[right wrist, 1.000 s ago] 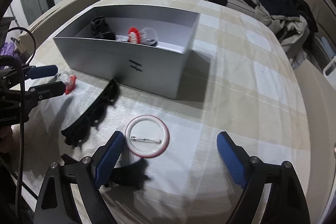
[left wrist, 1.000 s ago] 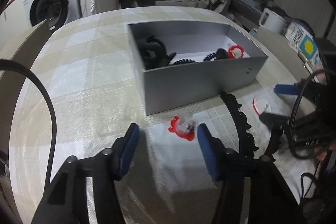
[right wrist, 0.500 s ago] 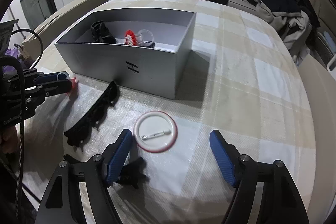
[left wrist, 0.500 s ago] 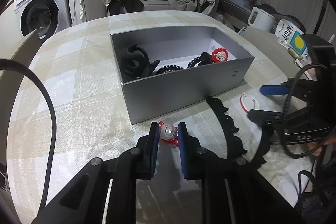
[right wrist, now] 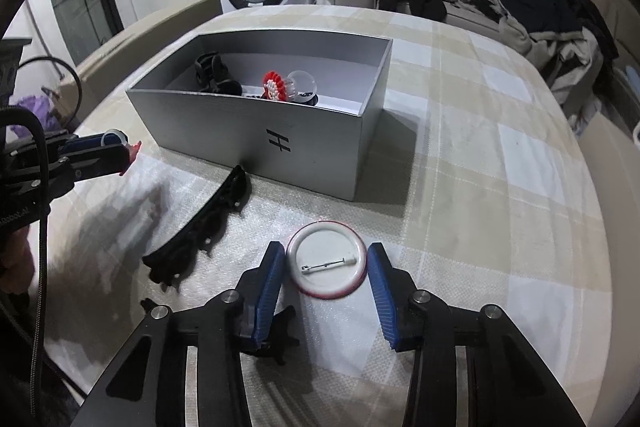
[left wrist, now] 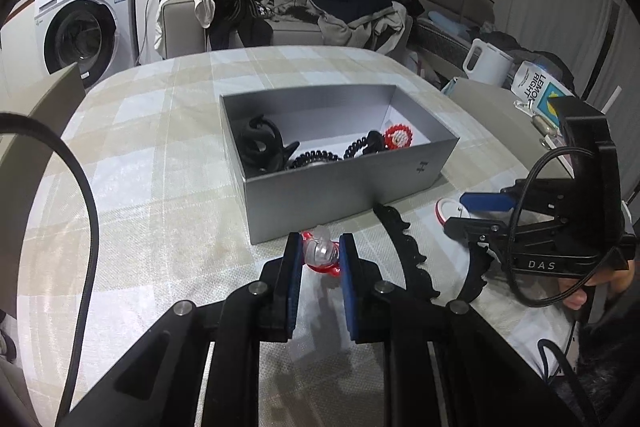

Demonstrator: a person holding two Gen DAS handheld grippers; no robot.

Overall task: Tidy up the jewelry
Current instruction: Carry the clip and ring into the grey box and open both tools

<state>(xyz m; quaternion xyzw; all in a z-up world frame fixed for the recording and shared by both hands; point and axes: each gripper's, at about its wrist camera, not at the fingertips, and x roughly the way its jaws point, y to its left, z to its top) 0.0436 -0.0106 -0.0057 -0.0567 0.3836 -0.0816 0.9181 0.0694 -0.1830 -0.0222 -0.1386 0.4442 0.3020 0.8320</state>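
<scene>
Matt grey cardboard box, glossy clear-and-red plastic charm, woven checked tablecloth.

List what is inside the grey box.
The grey box holds a black claw clip, a black spiral hair tie, a red-and-white trinket and a clear dome piece. The near wall hides its front floor.

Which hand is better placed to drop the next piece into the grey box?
Left. Its tongs are already shut on the red-and-clear trinket, right beside the grey box. The right tongs only straddle the round pin badge, jaws open.
</scene>
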